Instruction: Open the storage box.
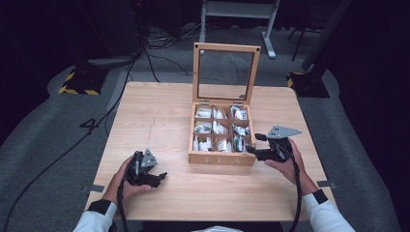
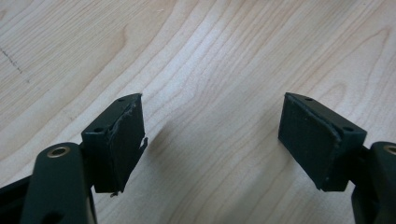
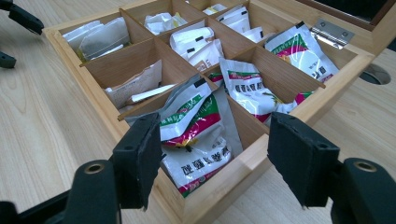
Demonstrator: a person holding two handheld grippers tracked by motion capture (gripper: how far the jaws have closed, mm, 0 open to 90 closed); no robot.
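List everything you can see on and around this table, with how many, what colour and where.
Table: one, light wood, centre of the high view.
Tea box: one, light wood, nine compartments, on the table right of centre.
Box lid: one, wooden frame with clear pane, standing open at the box's far edge.
Sachets: many, white, some with red and green print, in the compartments.
Cables: several, black, on the grey floor beyond the table.
Frame legs: white, on the floor behind the table.
Left gripper: one, black, over bare table at the near left, fingers open, nothing between them.
Right gripper: one, black, at the box's near right corner, open.
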